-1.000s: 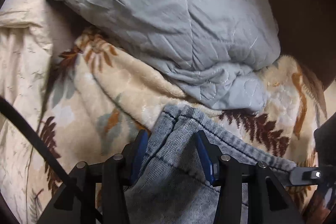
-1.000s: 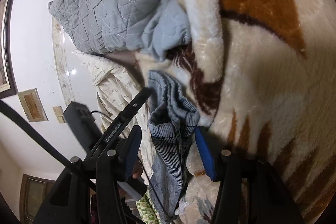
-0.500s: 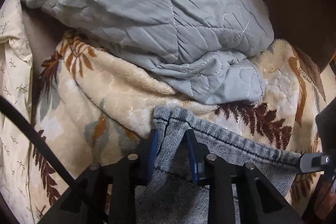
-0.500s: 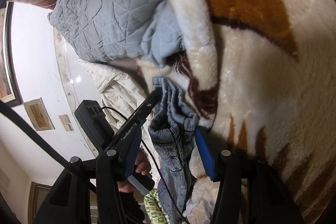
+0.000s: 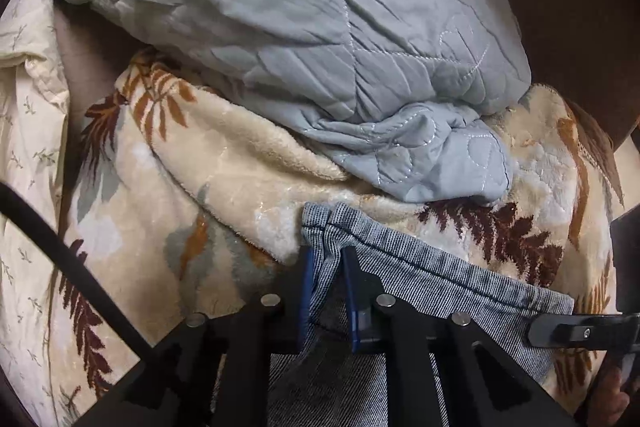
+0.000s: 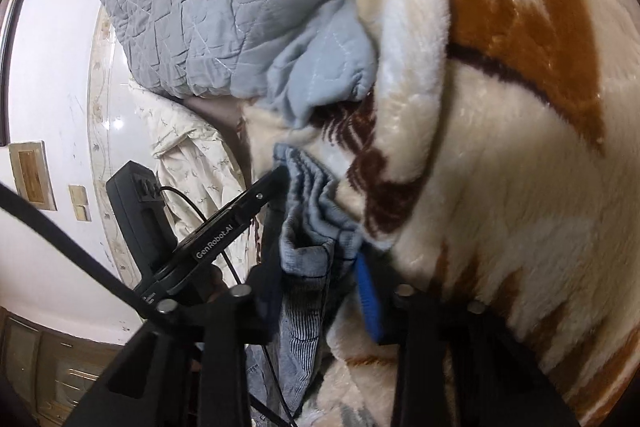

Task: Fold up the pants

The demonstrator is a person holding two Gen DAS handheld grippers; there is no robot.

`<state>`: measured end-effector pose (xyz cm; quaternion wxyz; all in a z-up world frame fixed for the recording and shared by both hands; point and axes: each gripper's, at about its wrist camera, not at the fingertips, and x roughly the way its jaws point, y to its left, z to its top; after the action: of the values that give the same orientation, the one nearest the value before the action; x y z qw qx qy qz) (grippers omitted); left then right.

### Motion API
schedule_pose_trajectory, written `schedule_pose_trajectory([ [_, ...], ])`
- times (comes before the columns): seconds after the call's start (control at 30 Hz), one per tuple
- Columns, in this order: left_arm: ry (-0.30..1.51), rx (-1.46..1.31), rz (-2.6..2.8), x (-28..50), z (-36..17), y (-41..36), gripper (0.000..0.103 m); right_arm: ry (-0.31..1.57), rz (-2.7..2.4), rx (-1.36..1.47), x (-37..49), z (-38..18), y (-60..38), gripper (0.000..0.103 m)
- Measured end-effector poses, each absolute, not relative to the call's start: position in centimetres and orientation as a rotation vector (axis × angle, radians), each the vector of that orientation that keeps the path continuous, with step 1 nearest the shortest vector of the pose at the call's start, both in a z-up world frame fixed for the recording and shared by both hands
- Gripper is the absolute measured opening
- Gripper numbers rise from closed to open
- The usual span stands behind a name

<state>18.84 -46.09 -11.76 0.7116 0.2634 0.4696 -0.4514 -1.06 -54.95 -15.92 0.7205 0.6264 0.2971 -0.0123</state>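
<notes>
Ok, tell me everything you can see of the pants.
The pants are faded blue-grey denim with fine ribbing and dark stitched seams. They lie bunched on a cream plush blanket printed with brown fern leaves, below a grey quilt. One hemmed edge stretches between the grippers: the left gripper and right gripper each have a gathered corner between their closing jaws.

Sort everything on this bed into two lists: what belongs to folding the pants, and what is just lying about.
Part of the job:
- denim pants
- left claw, closing on a pants corner
- right claw, closing, denim between its pads

Just lying about:
- grey quilted comforter
- cream fern-print fleece blanket
- pale sprig-print sheet
</notes>
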Motion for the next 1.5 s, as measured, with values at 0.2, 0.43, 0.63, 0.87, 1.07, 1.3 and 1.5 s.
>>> schedule_pose_trajectory([
  [0.2, 1.035, 0.532, -0.990, 19.1, -11.4, -44.8, 0.013, 0.631, -0.008, 1.268, -1.0, -13.5, -54.1, 0.022],
  [0.43, 1.010, 0.584, -0.916, 19.1, -11.5, -45.2, 0.040, 0.662, -0.050, 1.297, -1.2, -14.5, -54.3, 0.022],
  [0.63, 0.952, 0.619, -0.912, 19.2, -11.5, -45.5, 0.060, 0.677, -0.048, 1.311, -1.0, -15.4, -54.6, 0.022],
  [0.87, 1.001, 0.621, -1.008, 19.3, -12.0, -46.4, 0.027, 0.681, -0.036, 1.326, -0.9, -15.8, -54.9, 0.022],
  [1.07, 1.013, 0.521, -1.011, 20.5, -11.7, -44.4, 0.011, 0.674, -0.025, 1.318, -1.0, -15.4, -54.9, 0.022],
  [1.3, 0.968, 0.399, -1.038, 21.5, -8.5, -40.7, 0.009, 0.632, 0.020, 1.239, -1.0, -12.9, -53.6, 0.020],
  [1.5, 0.888, 0.259, -1.066, 21.6, -4.6, -35.8, 0.009, 0.590, 0.098, 1.099, -0.6, -8.9, -50.2, 0.019],
])
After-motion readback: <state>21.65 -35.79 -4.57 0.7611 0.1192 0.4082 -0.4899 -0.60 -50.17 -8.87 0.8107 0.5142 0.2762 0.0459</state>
